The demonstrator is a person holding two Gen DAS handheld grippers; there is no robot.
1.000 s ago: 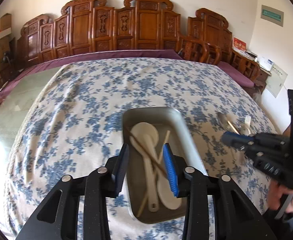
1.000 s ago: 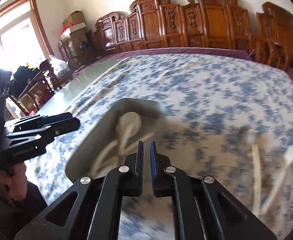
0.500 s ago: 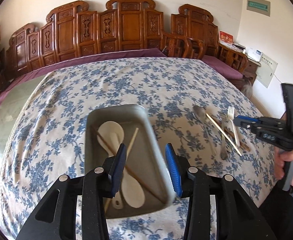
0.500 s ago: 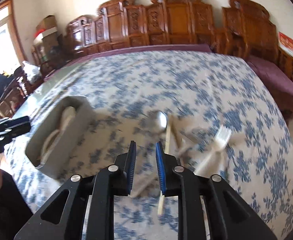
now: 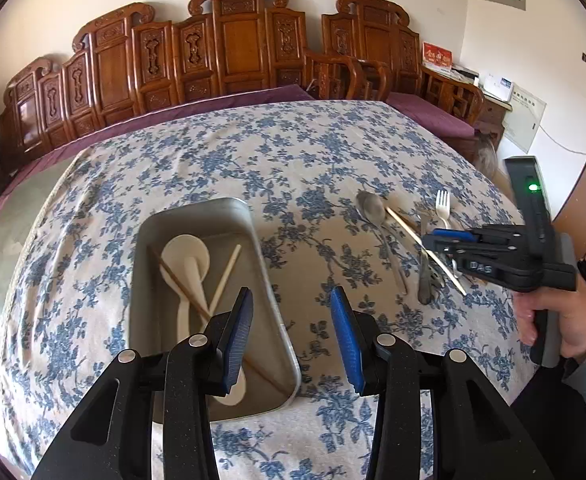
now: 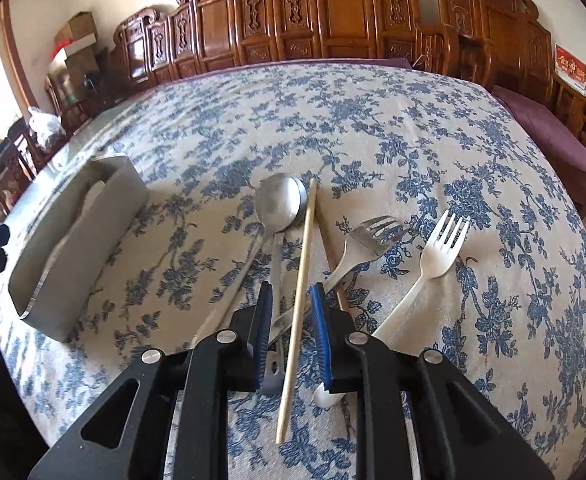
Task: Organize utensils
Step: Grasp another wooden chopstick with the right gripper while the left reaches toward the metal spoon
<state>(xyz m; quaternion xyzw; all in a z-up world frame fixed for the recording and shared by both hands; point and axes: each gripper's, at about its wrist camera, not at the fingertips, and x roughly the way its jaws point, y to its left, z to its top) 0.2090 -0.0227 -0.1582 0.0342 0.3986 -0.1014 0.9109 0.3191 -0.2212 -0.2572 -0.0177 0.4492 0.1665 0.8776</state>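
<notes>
Carved wooden chairs (image 5: 245, 44) are lined along the wall behind a counter (image 6: 373, 128) spread with a blue-flowered cloth. A metal tray (image 5: 269, 280) is seen at the left, with white spoons (image 5: 187, 264) and chopsticks (image 5: 225, 276) lying in it. The left tool (image 5: 291, 334) is held over the tray's right rim, jaws apart, nothing gripped. Loose on the cloth to the right are a metal spoon (image 6: 281, 204), a metal fork (image 6: 367, 240), a white fork (image 6: 441, 252) and a chopstick (image 6: 299, 292). The right tool (image 6: 291, 334) is poised with its jaws parted on either side of that chopstick; the pads are not seen pressing it.
</notes>
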